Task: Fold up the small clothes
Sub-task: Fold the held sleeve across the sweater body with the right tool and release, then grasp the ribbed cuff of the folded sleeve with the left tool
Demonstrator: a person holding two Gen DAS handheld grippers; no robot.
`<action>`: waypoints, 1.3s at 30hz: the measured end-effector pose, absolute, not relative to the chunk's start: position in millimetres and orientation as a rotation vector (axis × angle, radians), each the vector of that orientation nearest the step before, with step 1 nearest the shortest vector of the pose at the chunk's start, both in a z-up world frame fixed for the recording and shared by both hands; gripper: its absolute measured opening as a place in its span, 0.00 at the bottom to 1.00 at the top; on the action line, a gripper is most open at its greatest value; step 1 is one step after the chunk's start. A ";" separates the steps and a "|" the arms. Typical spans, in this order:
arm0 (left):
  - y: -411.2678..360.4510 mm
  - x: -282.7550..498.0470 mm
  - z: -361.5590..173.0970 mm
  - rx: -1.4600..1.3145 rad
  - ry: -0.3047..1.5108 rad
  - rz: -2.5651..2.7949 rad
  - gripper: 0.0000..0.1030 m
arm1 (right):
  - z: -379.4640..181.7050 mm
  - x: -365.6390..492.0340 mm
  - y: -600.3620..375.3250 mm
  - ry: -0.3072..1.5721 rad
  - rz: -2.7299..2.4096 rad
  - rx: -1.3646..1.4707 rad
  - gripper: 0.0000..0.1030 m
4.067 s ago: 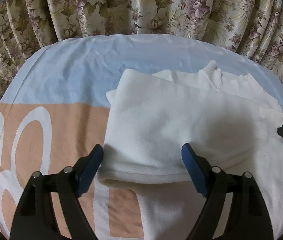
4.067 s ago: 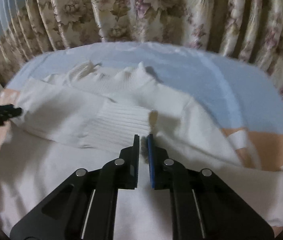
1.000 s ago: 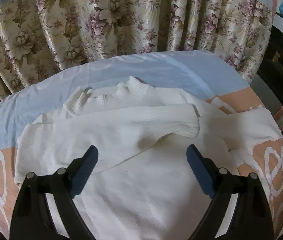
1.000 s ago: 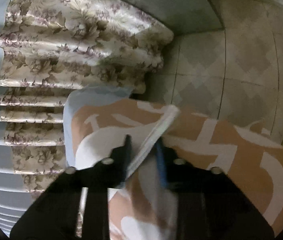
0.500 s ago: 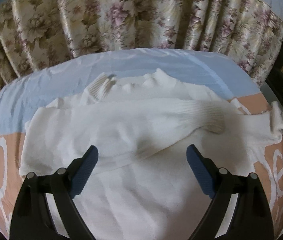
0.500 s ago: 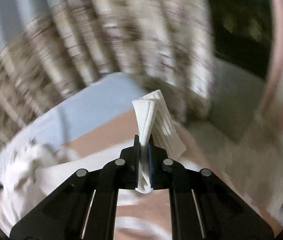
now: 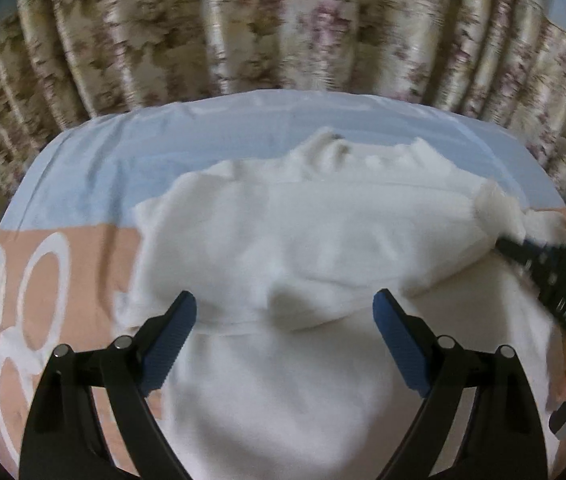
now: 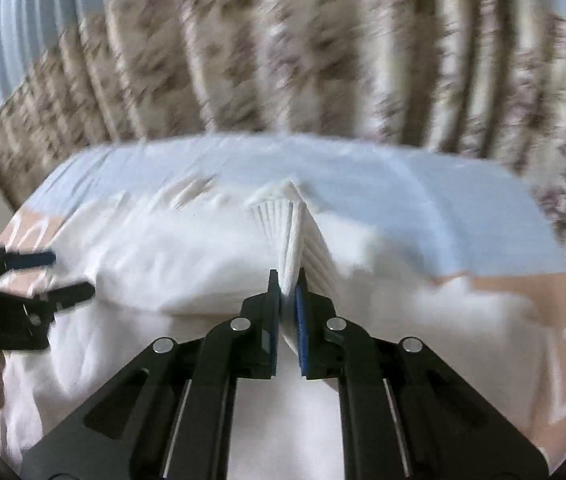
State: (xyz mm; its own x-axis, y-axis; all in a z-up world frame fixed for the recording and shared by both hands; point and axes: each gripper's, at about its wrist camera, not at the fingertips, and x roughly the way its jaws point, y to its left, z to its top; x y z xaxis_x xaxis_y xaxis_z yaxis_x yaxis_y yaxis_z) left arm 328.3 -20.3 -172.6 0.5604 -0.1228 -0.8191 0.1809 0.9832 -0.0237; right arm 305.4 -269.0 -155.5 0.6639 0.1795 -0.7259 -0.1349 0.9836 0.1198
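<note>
Since half a second ago you have swung your right gripper (image 8: 287, 280) back over the bed (image 8: 423, 184), its jaws still clamped on the ribbed cuff (image 8: 289, 236) of the white sweater (image 7: 283, 240) spread there, while your left gripper (image 7: 283, 316) hovers wide apart over it, holding nothing.

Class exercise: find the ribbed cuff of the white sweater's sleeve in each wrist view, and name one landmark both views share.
Left wrist view: ribbed cuff at the right edge, at the tip of the right gripper.
Right wrist view: the cuff at centre, pinched between the right gripper's fingers.
Shared landmark: the floral curtain behind the bed.
</note>
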 end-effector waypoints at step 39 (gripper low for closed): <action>-175.0 341.8 -194.4 0.156 1.007 -0.450 0.14 | -162.5 239.4 -384.2 0.877 -0.034 0.059 0.54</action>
